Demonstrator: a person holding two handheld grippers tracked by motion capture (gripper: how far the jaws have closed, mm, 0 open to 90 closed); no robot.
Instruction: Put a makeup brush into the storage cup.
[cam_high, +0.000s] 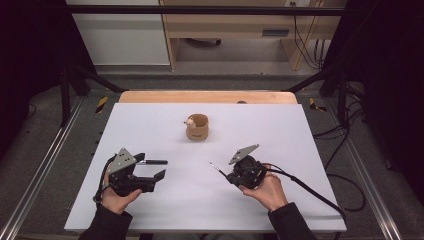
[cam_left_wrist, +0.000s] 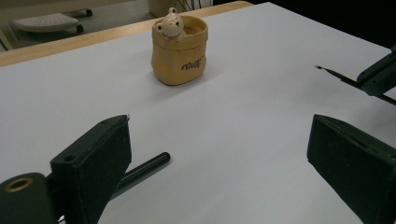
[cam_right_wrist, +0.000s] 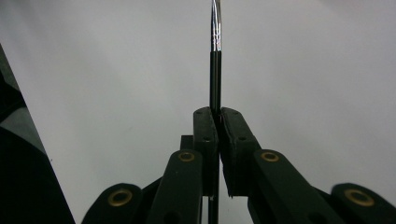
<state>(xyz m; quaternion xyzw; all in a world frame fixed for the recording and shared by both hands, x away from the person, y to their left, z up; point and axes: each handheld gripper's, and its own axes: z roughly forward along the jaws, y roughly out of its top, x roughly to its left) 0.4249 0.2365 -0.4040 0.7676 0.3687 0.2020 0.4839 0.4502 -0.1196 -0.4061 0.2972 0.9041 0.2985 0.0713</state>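
A tan bear-shaped cup (cam_high: 197, 127) (cam_left_wrist: 180, 49) stands upright at the middle of the white table (cam_high: 280, 130). A black pen (cam_high: 154, 162) (cam_left_wrist: 144, 169) lies flat on the table at the left, just beside the far jaw of my left gripper (cam_high: 150, 166) (cam_left_wrist: 219, 154). That gripper is open wide with nothing between its jaws, which point toward the cup. My right gripper (cam_high: 231, 176) (cam_right_wrist: 218, 114) is shut on a thin black stick (cam_high: 218, 169) (cam_right_wrist: 215, 70) (cam_left_wrist: 334, 73) with a silver collar. The stick juts out past the jaws, above the table.
The table's wooden back edge (cam_high: 207, 96) lies behind the cup. A metal frame (cam_high: 50, 150) runs along both sides, and cables (cam_high: 310, 192) trail at the right. Cabinets (cam_high: 225, 25) stand beyond the table.
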